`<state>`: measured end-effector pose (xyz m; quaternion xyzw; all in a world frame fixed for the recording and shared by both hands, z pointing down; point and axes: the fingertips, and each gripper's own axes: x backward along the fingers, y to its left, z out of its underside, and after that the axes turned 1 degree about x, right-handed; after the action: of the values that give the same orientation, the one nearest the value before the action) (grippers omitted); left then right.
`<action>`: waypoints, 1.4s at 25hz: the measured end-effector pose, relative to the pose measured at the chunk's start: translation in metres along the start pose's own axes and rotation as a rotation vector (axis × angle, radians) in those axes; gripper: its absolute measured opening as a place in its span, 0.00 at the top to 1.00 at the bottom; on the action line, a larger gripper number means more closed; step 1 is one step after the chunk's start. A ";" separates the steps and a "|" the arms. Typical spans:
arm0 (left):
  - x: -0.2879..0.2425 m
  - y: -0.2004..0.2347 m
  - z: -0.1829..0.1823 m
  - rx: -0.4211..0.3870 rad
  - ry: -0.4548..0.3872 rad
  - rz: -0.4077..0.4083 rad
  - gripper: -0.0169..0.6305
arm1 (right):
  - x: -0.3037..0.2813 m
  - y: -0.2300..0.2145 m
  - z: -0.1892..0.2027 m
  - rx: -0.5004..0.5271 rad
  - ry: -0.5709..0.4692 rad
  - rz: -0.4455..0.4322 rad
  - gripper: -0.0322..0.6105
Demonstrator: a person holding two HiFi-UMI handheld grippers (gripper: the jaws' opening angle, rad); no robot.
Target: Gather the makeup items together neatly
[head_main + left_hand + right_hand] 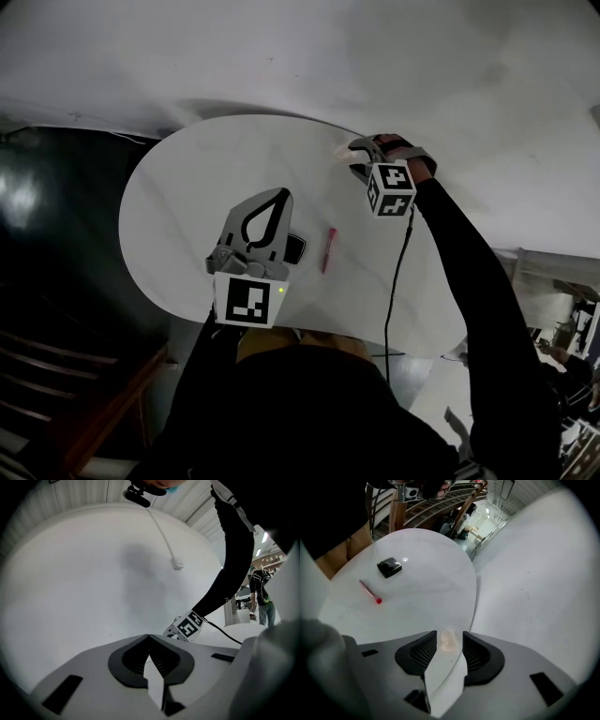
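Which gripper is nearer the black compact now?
Left. The left gripper sits right beside the black compact; the right gripper is at the far edge of the table, jaws around a pale item.

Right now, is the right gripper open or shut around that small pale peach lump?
Open: the right gripper has its jaws apart, the pale peach lump lies between them, unpressed.

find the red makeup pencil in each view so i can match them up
Head view: the red pencil lies near picture centre, just right of the black compact.
Left gripper view: not in it.
Right gripper view: upper left, just below the black compact.
Shared landmark: the black compact beside it.
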<state>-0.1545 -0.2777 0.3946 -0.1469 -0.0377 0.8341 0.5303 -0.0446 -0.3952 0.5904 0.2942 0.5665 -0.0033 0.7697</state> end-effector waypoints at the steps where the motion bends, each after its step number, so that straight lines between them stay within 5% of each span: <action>1: 0.001 0.004 0.003 0.003 0.006 -0.005 0.95 | -0.009 0.001 0.002 0.005 0.017 -0.028 0.66; 9: 0.006 0.016 0.018 0.005 0.037 -0.023 0.95 | -0.055 0.006 0.027 0.021 0.141 -0.165 0.66; 21: 0.005 0.019 0.026 0.020 0.030 0.004 0.95 | -0.052 0.000 0.033 -0.037 0.139 -0.127 0.82; 30: -0.007 0.001 0.005 -0.010 -0.021 0.058 0.95 | 0.016 0.025 0.038 -0.580 0.011 0.006 0.82; 35: -0.014 -0.020 -0.006 -0.006 -0.045 0.112 0.95 | 0.057 0.072 0.039 -1.059 -0.074 0.036 0.82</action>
<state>-0.1302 -0.2818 0.3959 -0.1316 -0.0439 0.8655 0.4812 0.0340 -0.3353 0.5804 -0.1253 0.4581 0.2858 0.8323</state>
